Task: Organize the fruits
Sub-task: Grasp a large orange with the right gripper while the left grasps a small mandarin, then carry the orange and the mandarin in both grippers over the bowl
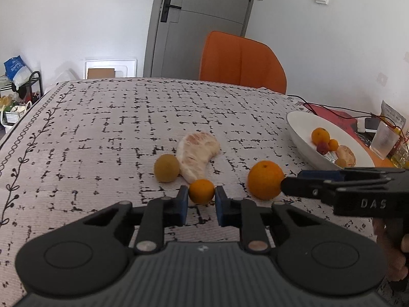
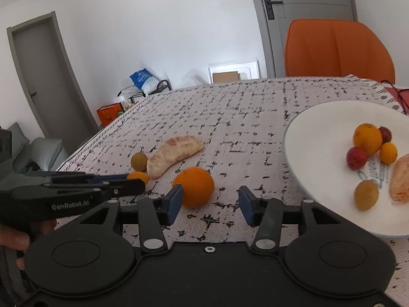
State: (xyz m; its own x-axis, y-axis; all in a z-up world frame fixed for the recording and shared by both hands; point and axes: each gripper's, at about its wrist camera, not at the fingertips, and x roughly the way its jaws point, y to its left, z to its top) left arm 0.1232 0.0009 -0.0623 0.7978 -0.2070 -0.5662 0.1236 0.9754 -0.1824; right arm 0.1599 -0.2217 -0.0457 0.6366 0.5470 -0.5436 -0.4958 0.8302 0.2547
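Fruit lies scattered on the patterned tablecloth (image 1: 107,128) in front of us. Our left gripper (image 1: 202,199) sits low over the cloth with its blue pads on either side of a small orange (image 1: 201,191); the pads are just beside its skin, but we cannot tell whether they press it or only flank it. Just beyond that fruit lies a peeled pomelo piece (image 1: 196,156), and touching the piece's left side is a yellow-green fruit (image 1: 166,167).

Our right gripper (image 2: 211,202) is spread wide. Its left pad touches a big orange (image 2: 195,186) resting on the cloth, while the right pad stands well clear of it.

To the right stands a white plate (image 2: 319,138). In it we see an orange (image 2: 367,138), a smaller orange (image 2: 388,152), two red fruits (image 2: 356,157), a yellow-brown fruit (image 2: 366,195) and another peeled piece (image 2: 400,181) at the edge of the right wrist view.

Behind the table stands an orange chair (image 1: 241,62), with a grey door (image 1: 202,23) beyond it.
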